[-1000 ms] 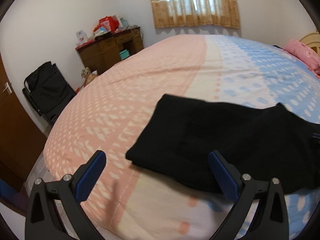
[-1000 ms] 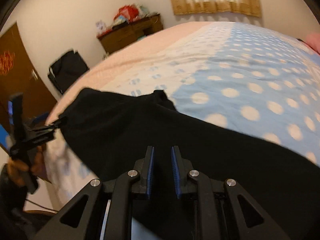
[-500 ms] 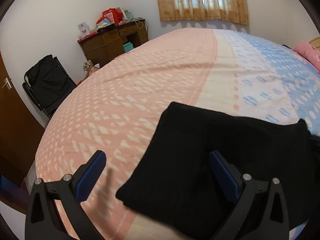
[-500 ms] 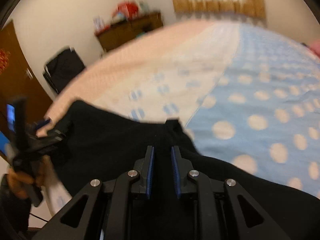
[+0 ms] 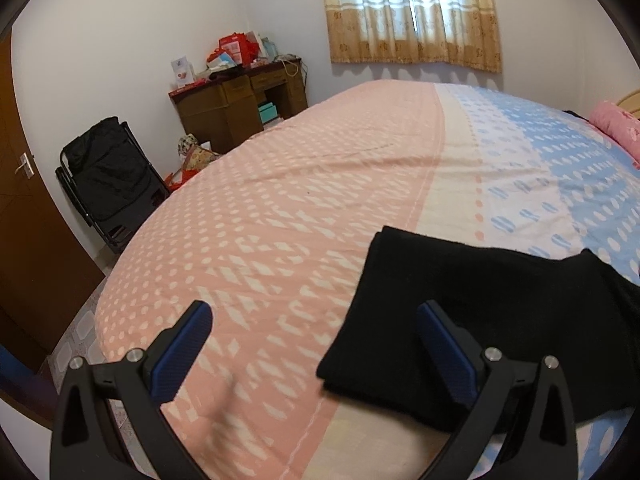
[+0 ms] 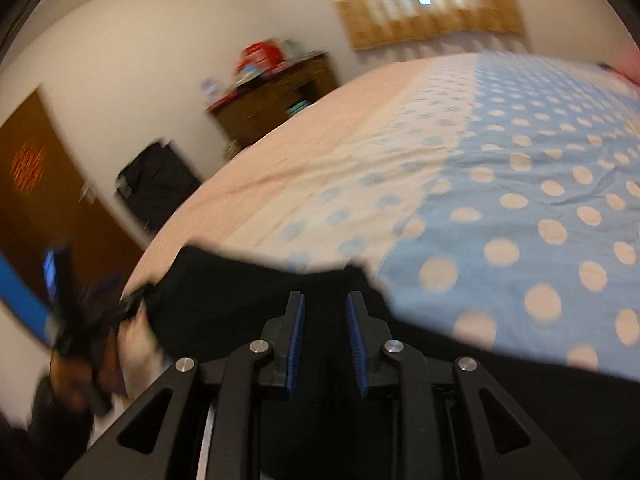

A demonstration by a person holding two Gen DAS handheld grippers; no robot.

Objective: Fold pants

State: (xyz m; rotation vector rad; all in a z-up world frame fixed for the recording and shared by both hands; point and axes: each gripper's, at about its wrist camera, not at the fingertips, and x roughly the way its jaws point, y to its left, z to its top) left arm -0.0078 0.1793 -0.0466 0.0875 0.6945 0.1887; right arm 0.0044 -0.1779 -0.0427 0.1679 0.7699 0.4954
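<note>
My black soft-fabric pants [image 5: 492, 320] lie folded on the pink-and-blue dotted bedsheet [image 5: 320, 200]. My left gripper [image 5: 316, 344] gapes empty; the right gripper [image 6: 325, 332] has just been opening — nothing visibly pinched. I'd withdraw gently — avoid dragging layers.

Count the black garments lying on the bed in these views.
1: the folded black pants lie on the pastel patterned bedsheet near its front edge, by both grippers. More could be hidden beyond the frame.

1 pants [image 5: 500, 312], 2 grippers [image 5: 316, 338] [image 6: 325, 336]
</note>
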